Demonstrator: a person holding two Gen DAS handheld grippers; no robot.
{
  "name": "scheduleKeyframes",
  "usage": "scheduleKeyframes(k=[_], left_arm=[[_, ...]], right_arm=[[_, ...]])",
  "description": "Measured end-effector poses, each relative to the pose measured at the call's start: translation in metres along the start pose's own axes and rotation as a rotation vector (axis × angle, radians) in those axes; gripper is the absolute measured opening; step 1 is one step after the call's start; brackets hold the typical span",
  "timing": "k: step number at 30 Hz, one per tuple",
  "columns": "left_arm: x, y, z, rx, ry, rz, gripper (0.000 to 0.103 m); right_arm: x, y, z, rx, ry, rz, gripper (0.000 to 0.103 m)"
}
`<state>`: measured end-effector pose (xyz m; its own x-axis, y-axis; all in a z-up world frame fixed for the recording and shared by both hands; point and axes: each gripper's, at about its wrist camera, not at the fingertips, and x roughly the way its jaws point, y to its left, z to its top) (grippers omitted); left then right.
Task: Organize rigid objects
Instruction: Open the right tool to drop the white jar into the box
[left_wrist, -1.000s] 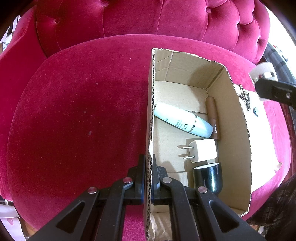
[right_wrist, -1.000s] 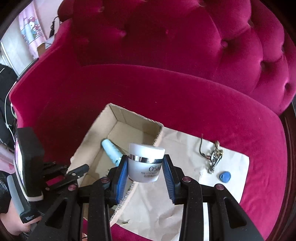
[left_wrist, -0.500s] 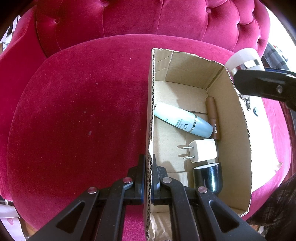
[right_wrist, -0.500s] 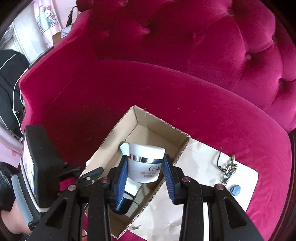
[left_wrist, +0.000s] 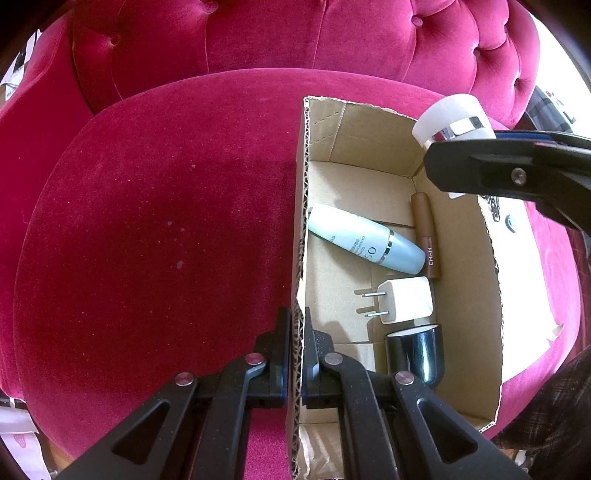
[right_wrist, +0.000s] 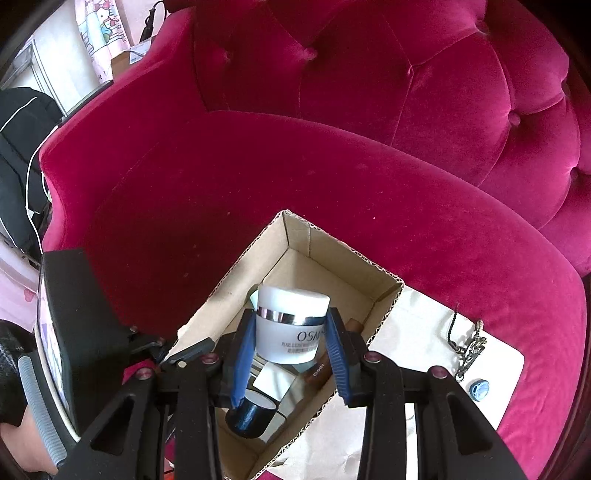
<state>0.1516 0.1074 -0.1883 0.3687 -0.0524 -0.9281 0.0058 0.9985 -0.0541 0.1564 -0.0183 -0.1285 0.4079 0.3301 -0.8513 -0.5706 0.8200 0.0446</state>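
Jar: white cream jar (right_wrist: 291, 325) sits mid-frame in the right wrist view, upright over the open box, off the floor.
Right gripper: right gripper (right_wrist: 290, 354) has its blue pads clamped on the jar's sides, so it hangs level for the drop.
Left gripper: left gripper (left_wrist: 294, 354) has jaws pinched together on the cardboard box (left_wrist: 461, 258) wall, steadying it.
Open room: bare floor upper centre of the box, beyond the pale bottle (left_wrist: 365, 243); brown tube (left_wrist: 426, 236), plug (left_wrist: 406, 301) and dark cup (left_wrist: 415, 354) crowd the lower part.
Edges: far wall close by; chain (right_wrist: 469, 350) lies outside at right.
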Motion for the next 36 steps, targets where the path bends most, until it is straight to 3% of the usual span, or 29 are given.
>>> scheduleKeyframes(k=[13,23,29,36], left_arm=[[0.002,0.002,0.0,0.002,0.0,-0.002,0.003],[0.0,0.002,-0.001,0.001,-0.005,-0.004,0.004],[0.0,0.002,-0.002,0.003,-0.005,-0.002,0.004],[0.001,0.001,-0.002,0.005,-0.006,0.001,0.004]], right_arm=[[0.015,-0.001,-0.001,0.011,0.008,0.005,0.041],[0.013,-0.014,-0.001,0.042,-0.018,-0.071,0.093],[0.013,-0.022,-0.003,0.058,-0.02,-0.086,0.101],[0.009,-0.028,-0.003,0.069,-0.025,-0.091,0.103]])
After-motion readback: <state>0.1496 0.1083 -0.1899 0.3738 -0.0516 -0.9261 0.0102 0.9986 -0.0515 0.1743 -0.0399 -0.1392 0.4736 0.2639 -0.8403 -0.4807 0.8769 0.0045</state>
